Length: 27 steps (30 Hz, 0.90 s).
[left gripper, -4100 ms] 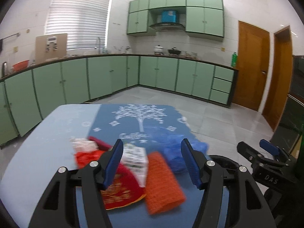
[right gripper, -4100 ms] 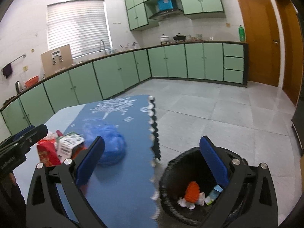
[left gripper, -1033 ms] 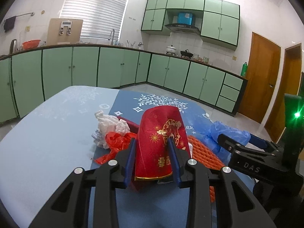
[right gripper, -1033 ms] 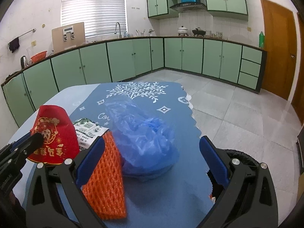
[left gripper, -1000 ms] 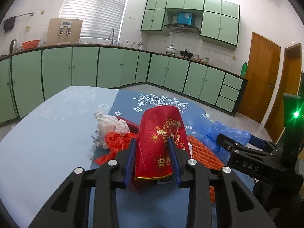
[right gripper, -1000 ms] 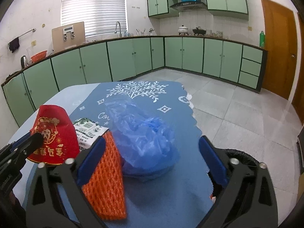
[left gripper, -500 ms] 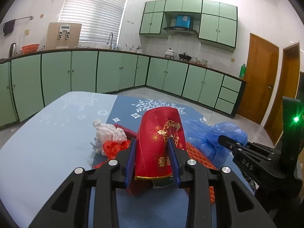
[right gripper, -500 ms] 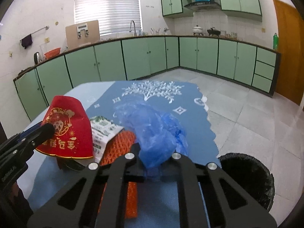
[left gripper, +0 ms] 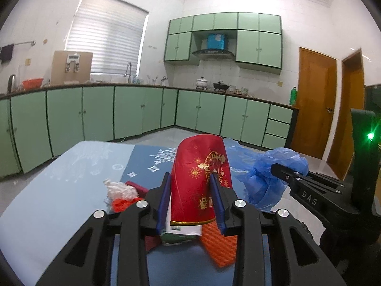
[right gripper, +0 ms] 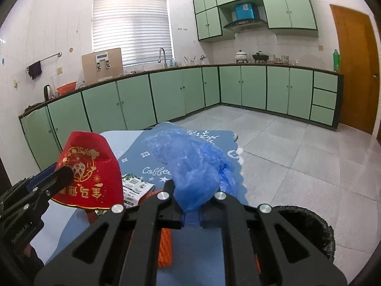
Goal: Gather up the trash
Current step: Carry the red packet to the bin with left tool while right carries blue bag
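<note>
Kitchen fills both views: mint-green cabinets [left gripper: 133, 109] run along two walls under a dark counter, with upper cabinets and a hood above, a window with closed blinds [right gripper: 132, 29], wooden doors [left gripper: 314, 102] at the right and a pale tiled floor [right gripper: 297, 147]. In front stands the table [left gripper: 47, 190], covered in a light-blue cloth with a darker blue runner [left gripper: 140, 164] printed with white stars and a tree.

The left gripper [left gripper: 190, 199] is clenched on a red paper bag [left gripper: 200, 174] with gold print, held up off the table. The right gripper [right gripper: 190, 211] is clamped tight on a blue plastic bag [right gripper: 188, 159], also raised; in the left view it hangs just beside the red bag, to its right.

Below them more trash lies on the table: an orange mesh piece [left gripper: 220, 245], a printed white-and-green packet [right gripper: 135, 188] partly under the red bag, and a crumpled white wrapper [left gripper: 120, 190] touching red scraps [left gripper: 122, 203].

A black-lined bin [right gripper: 312, 228] stands on the floor just off the table's right edge, near the right gripper. The held bags hide much of the runner behind them, and the black gripper frames cover the table's near edge. A green light [left gripper: 369, 135] glows on the right gripper's body.
</note>
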{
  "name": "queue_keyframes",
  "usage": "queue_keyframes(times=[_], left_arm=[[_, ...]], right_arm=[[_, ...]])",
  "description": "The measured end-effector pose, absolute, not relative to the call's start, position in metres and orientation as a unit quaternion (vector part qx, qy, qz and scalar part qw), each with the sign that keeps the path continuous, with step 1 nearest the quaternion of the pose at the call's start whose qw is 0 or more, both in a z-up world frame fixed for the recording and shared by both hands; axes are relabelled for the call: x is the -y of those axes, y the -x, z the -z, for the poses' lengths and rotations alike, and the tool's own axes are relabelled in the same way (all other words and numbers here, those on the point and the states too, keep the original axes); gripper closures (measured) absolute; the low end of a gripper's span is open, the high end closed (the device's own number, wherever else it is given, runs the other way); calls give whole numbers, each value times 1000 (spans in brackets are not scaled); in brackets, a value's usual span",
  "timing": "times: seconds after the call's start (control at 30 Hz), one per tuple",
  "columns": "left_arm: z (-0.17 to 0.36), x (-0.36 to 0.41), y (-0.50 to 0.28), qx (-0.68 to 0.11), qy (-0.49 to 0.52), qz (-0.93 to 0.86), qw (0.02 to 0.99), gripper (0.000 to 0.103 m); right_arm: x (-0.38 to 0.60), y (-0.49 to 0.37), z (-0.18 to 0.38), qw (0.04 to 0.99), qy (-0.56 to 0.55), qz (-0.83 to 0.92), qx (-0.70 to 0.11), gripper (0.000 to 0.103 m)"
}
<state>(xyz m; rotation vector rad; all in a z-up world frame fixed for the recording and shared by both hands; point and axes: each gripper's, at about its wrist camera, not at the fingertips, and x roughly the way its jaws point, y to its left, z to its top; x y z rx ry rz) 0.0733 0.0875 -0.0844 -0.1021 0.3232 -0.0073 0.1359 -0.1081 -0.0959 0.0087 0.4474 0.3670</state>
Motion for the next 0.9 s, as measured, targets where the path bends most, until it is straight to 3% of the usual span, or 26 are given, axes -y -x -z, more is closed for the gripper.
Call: queue_keyframes(times=[0.9], left_arm=[[96, 58, -135, -193, 34, 145, 970, 71]], right_arm=[[271, -138, 123, 969, -30, -30, -243, 96]])
